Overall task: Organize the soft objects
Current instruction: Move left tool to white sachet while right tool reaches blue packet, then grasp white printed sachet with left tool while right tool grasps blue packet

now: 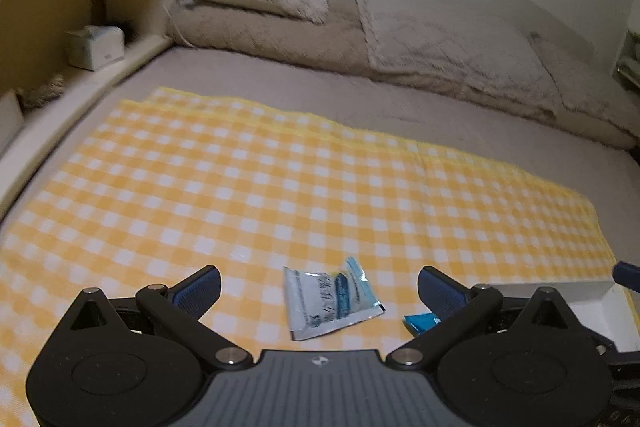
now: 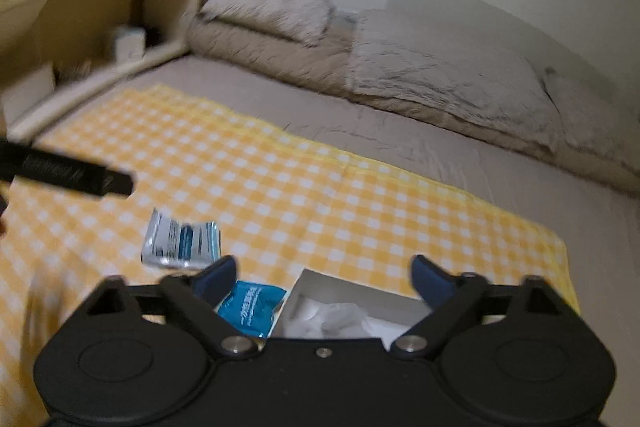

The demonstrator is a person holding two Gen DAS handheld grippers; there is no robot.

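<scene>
The silver-white sachet (image 1: 330, 301) lies on the checked cloth (image 1: 280, 187) directly ahead of the left tool (image 1: 319, 287), wide open and empty; the right tool (image 2: 324, 279), likewise open and empty, hangs over the white box (image 2: 360, 307).

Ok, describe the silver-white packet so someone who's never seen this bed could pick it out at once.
Start at the yellow-and-white checked cloth spread over the bed, and go to its near edge. There lie a white open box, a solid blue packet beside it, and the silver-white packet farther from the box. It alone is crumpled, foil-like and pale, with dark printed text and a blue band.
</scene>
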